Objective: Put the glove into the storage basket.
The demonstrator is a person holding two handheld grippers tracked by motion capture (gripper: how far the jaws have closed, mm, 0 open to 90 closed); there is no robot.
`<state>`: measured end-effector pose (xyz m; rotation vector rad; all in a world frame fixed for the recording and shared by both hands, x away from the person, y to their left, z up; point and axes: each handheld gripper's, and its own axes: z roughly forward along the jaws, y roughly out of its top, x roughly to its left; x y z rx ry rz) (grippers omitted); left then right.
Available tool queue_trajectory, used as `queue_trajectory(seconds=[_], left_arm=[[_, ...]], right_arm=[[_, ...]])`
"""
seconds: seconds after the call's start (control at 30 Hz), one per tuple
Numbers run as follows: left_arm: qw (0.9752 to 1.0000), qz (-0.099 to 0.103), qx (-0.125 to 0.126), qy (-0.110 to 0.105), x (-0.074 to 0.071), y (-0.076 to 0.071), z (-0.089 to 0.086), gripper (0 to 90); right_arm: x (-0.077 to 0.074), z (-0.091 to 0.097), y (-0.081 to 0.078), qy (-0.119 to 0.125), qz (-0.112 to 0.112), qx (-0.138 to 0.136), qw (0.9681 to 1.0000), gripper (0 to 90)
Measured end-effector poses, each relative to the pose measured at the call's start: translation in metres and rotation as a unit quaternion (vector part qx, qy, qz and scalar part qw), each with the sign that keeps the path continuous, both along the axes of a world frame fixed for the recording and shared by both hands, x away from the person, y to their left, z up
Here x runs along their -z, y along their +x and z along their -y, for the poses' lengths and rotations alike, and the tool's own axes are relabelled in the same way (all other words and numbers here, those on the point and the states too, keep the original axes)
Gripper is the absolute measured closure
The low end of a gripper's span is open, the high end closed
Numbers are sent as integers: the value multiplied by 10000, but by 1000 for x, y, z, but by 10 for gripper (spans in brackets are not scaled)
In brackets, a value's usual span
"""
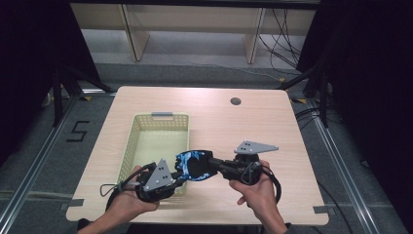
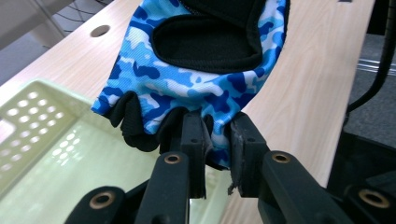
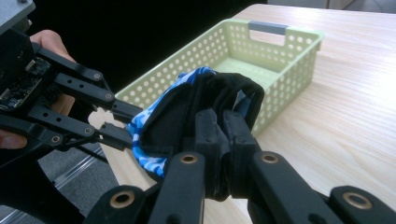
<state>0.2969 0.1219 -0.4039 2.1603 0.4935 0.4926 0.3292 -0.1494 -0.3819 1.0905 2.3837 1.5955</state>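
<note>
A blue camouflage glove [image 1: 194, 165] with black trim hangs in the air between my two grippers, over the near right corner of the pale green basket [image 1: 146, 127]. My left gripper [image 1: 178, 171] is shut on the glove's finger end [image 2: 187, 88], the fabric pinched between its jaws [image 2: 217, 140]. From the right, my right gripper [image 1: 210, 165] is shut on the black cuff edge [image 3: 219, 95], jaws closed tight on the cloth [image 3: 223, 122]. In the right gripper view the left gripper [image 3: 119, 120] grips the glove's far side.
The perforated basket [image 3: 280, 60] has a grey handle [image 1: 161, 115] at its far end and nothing shows inside it. A round cable hole [image 1: 235, 101] sits in the wooden tabletop [image 1: 272, 136] far right. Dark curtains and floor rails flank the table.
</note>
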Motion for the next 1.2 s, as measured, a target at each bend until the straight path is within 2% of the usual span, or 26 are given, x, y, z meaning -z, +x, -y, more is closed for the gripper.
queue_trajectory(seconds=[0.03,0.07,0.1,0.17,0.37,0.4,0.43,0.47,0.5,0.57,0.6,0.63,0.67,0.73,0.77,0.8,0.83,0.9,1.03,1.2], left_arm=[[10000,-15,-33,15,0,0,-3,769],[10000,35,-6,62,-1,2,-7,769],[10000,23,-55,74,-1,2,-11,769],[9999,-76,-119,17,-2,4,-18,769],[9991,-127,-376,115,-3,13,-41,770],[9992,-95,-335,194,-4,15,-44,769],[9989,-140,-408,191,-3,15,-48,770],[9987,-127,-448,205,-2,16,-50,770],[9986,-147,-475,204,-1,17,-54,769],[9986,-113,-475,222,0,18,-56,770],[9980,-178,-542,257,2,21,-62,770],[9978,-210,-564,280,2,22,-64,770],[9977,-210,-566,305,3,23,-67,770],[9975,-217,-603,313,5,24,-69,770],[9973,-213,-620,324,6,25,-72,770],[9970,-232,-651,347,8,26,-76,770],[9968,-278,-697,264,11,26,-78,770],[9965,-301,-715,322,15,27,-82,770],[9952,-479,-729,452,24,29,-93,769],[9935,-608,-742,614,33,34,-103,770]], right_arm=[[0,-3,2,-6,23,-47,10000,866],[-1,-7,3,8,-73,-16,10000,866],[-1,-10,7,-5,6,-69,10000,866],[-2,-19,11,-23,-75,-82,9999,866],[-4,-45,26,-91,-71,-238,9997,866],[-4,-51,30,-128,-80,-273,9995,866],[-4,-54,32,-168,-76,-265,9995,866],[-2,-59,36,-224,44,-329,9992,866],[-2,-62,37,-205,-110,-290,9993,866],[1,-70,42,-187,-210,-340,9990,866],[3,-74,44,-260,-230,-339,9988,866],[5,-77,48,-264,-77,-413,9988,866],[5,-79,48,-303,-217,-359,9987,866],[8,-86,52,-361,-191,-423,9983,866],[9,-89,53,-366,-310,-374,9982,866],[10,-92,54,-369,-327,-394,9980,866],[11,-94,55,-368,-338,-406,9979,866],[14,-100,57,-400,-374,-395,9977,866],[23,-112,60,-476,-519,-445,9965,866],[39,-128,68,-579,-722,-476,9946,866]])
